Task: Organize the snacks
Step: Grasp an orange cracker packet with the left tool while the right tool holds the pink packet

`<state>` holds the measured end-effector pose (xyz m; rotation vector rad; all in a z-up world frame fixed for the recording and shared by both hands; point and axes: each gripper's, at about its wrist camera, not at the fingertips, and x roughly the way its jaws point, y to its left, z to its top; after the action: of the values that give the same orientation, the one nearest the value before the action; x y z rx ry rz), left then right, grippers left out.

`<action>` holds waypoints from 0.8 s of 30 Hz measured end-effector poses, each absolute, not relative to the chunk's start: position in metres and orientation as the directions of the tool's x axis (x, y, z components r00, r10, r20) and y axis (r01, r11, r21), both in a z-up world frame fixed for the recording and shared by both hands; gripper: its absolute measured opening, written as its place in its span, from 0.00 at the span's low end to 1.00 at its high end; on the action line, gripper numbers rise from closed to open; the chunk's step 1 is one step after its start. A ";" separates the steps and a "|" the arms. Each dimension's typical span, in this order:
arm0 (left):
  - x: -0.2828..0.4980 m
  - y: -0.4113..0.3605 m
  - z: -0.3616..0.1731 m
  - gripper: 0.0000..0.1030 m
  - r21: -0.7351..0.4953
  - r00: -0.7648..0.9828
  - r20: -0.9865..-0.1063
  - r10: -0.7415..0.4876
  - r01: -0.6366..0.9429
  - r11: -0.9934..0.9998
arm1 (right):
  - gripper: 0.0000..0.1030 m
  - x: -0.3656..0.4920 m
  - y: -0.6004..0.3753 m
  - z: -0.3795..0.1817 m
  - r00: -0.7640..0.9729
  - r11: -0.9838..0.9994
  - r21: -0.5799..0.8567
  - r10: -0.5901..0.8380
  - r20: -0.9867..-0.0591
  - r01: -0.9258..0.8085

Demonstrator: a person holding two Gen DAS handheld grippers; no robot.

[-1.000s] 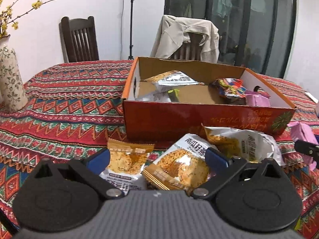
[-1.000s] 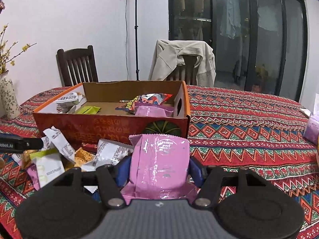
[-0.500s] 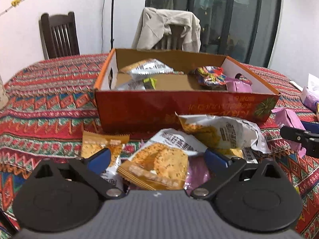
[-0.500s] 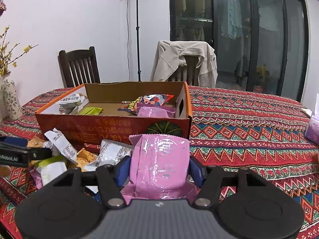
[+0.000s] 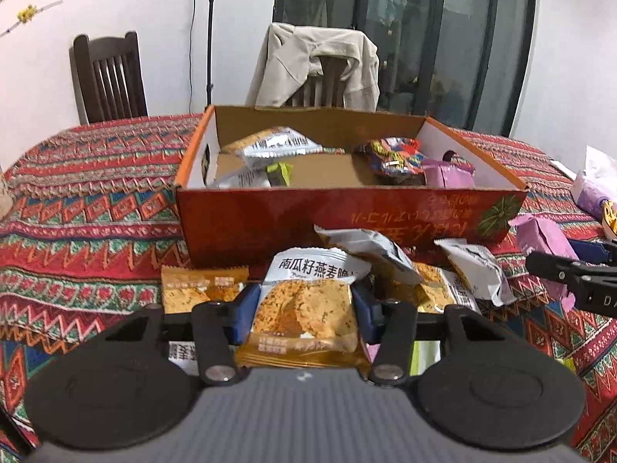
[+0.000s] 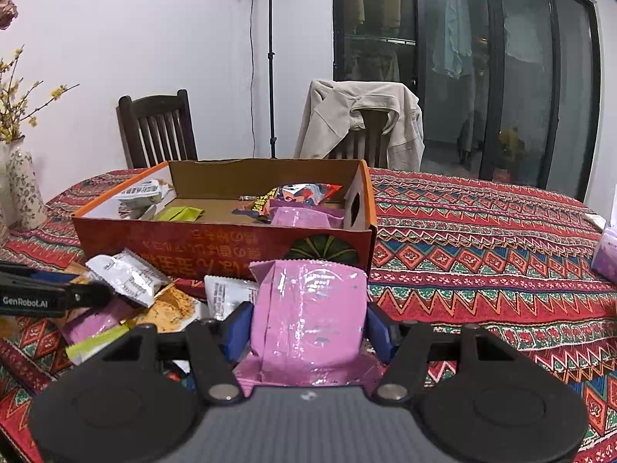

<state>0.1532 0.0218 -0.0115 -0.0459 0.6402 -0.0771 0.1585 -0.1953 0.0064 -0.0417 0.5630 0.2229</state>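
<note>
— What has the left gripper [image 5: 302, 310] got?

— An oat-crisp packet [image 5: 304, 308], white at the top with Chinese print and orange below. It sits between the blue pads and the jaws are closing on it; both pads touch its sides. It lies on the heap of loose snacks on the patterned tablecloth [image 5: 88, 200], just in front of the cardboard box [image 5: 347, 220].

— And the right gripper [image 6: 306, 326]?

— It pinches a pink foil packet [image 6: 308, 320], upright between its pads, near the box's right front corner.

— What else is in the heap?

— An orange packet [image 5: 196, 289] just left of the held one, two silver-white packets [image 5: 370, 249] behind it, and a green-edged one [image 6: 98, 343] seen from the right wrist. Whether the held packet is lifted clear of the heap, I cannot tell.

— Inside the box?

— At the left end silver packets [image 5: 275, 144] and a small green one [image 5: 279, 171]; at the right end a colourful wrapper [image 5: 393, 154] and a pink packet [image 5: 447, 173]. The middle of the floor is bare cardboard.

— Around it?

— A jacket [image 6: 358, 123] draped over a far chair, a dark wooden chair [image 5: 110, 77] and a flowered vase [image 6: 23, 189] at the table's left edge.
</note>
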 end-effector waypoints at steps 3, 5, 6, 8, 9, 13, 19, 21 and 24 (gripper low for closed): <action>0.148 0.021 -0.004 0.51 -0.058 0.816 -0.573 -0.075 0.051 0.997 | 0.60 0.158 -0.196 0.007 0.823 0.974 0.026 0.204 -0.530 -0.225; 0.143 0.020 0.000 0.51 -0.050 0.829 -0.556 -0.063 0.043 0.998 | 0.60 0.158 -0.196 0.007 0.823 0.973 0.028 0.209 -0.528 -0.228; 0.141 0.020 0.003 0.51 -0.049 0.834 -0.549 -0.060 0.039 0.998 | 0.60 0.158 -0.196 0.007 0.824 0.973 0.028 0.209 -0.527 -0.229; 0.136 0.021 0.008 0.51 -0.051 0.844 -0.533 -0.056 0.034 0.998 | 0.60 0.158 -0.195 0.008 0.826 0.973 0.028 0.210 -0.522 -0.230; 0.134 0.021 0.011 0.51 -0.053 0.850 -0.524 -0.054 0.030 0.998 | 0.60 0.157 -0.196 0.009 0.828 0.972 0.029 0.212 -0.519 -0.231; 0.132 0.022 0.023 0.51 -0.055 0.864 -0.501 -0.046 0.021 0.998 | 0.60 0.155 -0.195 0.017 0.837 0.971 0.026 0.217 -0.502 -0.237; 0.135 0.020 0.040 0.51 -0.053 0.881 -0.472 -0.045 0.023 0.998 | 0.60 0.149 -0.195 0.036 0.859 0.970 0.014 0.222 -0.461 -0.243; 0.140 0.017 0.046 0.51 -0.050 0.887 -0.460 -0.043 0.023 0.998 | 0.60 0.150 -0.194 0.044 0.863 0.969 0.003 0.220 -0.455 -0.245; 0.148 0.012 0.055 0.51 -0.050 0.896 -0.442 -0.036 0.016 0.999 | 0.60 0.156 -0.188 0.053 0.867 0.968 -0.013 0.220 -0.447 -0.252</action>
<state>0.1483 0.0118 0.0546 -0.0454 0.4587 -0.0267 0.1560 -0.1876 0.0526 -0.0721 0.4597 0.2470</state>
